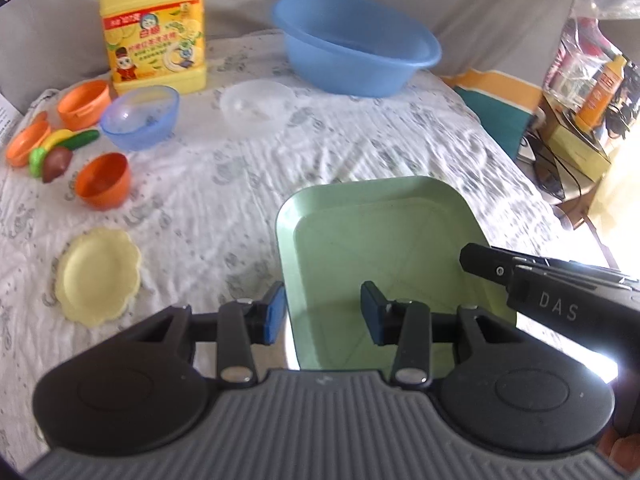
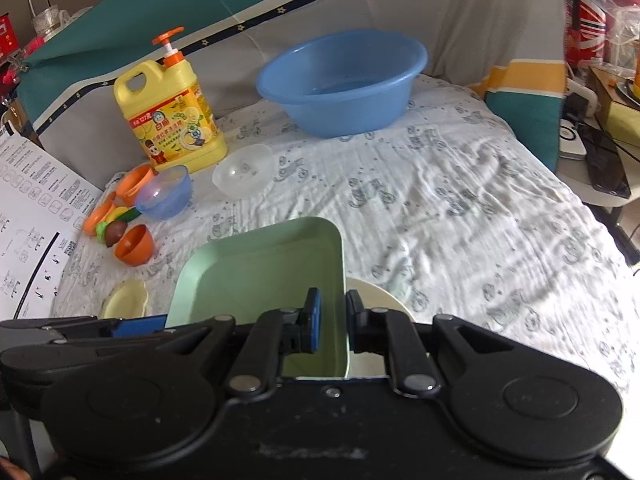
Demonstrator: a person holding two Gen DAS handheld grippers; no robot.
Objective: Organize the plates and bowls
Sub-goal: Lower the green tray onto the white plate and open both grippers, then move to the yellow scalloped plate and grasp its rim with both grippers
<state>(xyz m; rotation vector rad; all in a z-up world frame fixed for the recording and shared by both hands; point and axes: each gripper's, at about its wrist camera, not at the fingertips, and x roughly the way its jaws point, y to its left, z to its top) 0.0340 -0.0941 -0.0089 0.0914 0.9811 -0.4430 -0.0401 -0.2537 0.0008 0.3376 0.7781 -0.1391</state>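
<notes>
Clamped right gripper (image 2: 333, 320) on right rim of green square plate (image 2: 256, 264), over a white round plate (image 2: 380, 300) on the patterned cloth (image 2: 460, 208). Held left gripper (image 1: 323, 312) apart, straddling that plate's left rim.

Dishes counted on the bed

Three orange bowls (image 1: 103, 180) (image 1: 83, 104) (image 1: 26, 143), one blue bowl (image 1: 140, 117), one clear bowl (image 1: 256, 100), one green square plate (image 1: 384, 236), one yellow scalloped plate (image 1: 98, 276), one basin (image 1: 356, 44), one detergent jug (image 1: 154, 32).
</notes>
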